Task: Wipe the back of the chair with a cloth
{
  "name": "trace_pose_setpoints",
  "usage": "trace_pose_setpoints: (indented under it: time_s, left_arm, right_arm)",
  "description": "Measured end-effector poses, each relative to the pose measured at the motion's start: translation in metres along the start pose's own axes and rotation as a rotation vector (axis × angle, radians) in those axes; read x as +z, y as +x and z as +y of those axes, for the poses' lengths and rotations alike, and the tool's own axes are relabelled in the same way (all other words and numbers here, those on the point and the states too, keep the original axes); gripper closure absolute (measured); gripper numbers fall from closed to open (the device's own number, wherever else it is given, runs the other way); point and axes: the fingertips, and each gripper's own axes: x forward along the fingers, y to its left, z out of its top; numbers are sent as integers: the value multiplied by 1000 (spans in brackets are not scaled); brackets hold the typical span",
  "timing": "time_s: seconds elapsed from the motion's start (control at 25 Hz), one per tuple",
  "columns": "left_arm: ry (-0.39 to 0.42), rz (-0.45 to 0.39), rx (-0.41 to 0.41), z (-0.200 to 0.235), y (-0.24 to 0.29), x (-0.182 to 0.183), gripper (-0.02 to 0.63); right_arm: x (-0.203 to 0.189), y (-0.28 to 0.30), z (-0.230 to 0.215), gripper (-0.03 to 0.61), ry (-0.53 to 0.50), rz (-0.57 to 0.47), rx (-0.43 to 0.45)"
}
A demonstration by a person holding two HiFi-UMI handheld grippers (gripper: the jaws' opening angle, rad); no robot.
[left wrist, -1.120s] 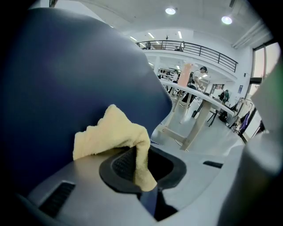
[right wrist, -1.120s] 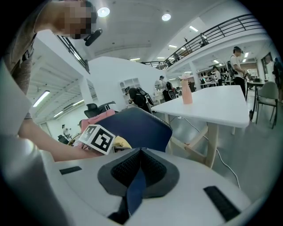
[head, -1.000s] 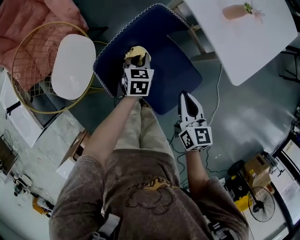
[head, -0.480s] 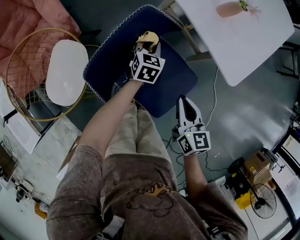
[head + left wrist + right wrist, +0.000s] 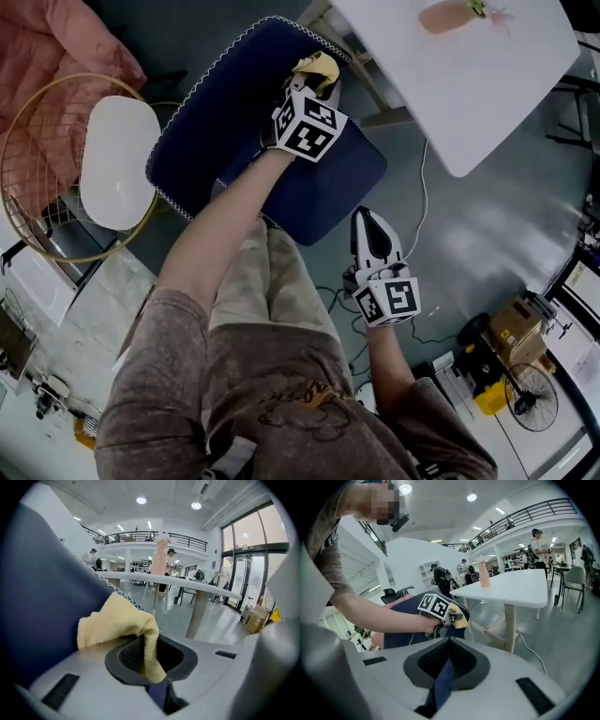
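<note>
Your left arm [image 5: 225, 225]: stretched forward; white two-jaw left gripper [image 5: 314, 86] with marker cube, clamped on yellow terry cloth [image 5: 117, 623]. Your right arm [image 5: 386, 352]: drawn in; matching right gripper [image 5: 370, 220], jaws together, empty.

The cloth [image 5: 119, 620] is pale yellow. The chair back [image 5: 225, 122] is navy blue, and its edge carries a white zigzag trim. The left gripper [image 5: 314, 87] and right gripper [image 5: 367, 217] are light grey-white with black pads, and each bears a cube of black-and-white square markers. The bench [image 5: 487, 84] is white, and the bottle [image 5: 445, 17] on it is pink. The floor [image 5: 487, 234] is dull grey-blue. The person's shirt [image 5: 281, 394] is mottled grey-brown and the trousers [image 5: 272, 281] are beige.
</note>
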Motion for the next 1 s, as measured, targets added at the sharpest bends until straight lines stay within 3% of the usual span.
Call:
trace_pose_setpoints:
  time_s: [0.4, 0.64, 1.0]
  left_arm:
    - [4, -71, -65, -35, -8, -2, 561]
    - [-44, -77, -2, -28, -45, -44, 561]
    - [-141, -13, 91, -24, -111, -140, 561]
  right_arm:
    - [-6, 1, -3, 552, -2, 3, -3]
    - [-17, 10, 3, 552, -16, 19, 27]
    - [-20, 24, 19, 552, -31, 11, 69]
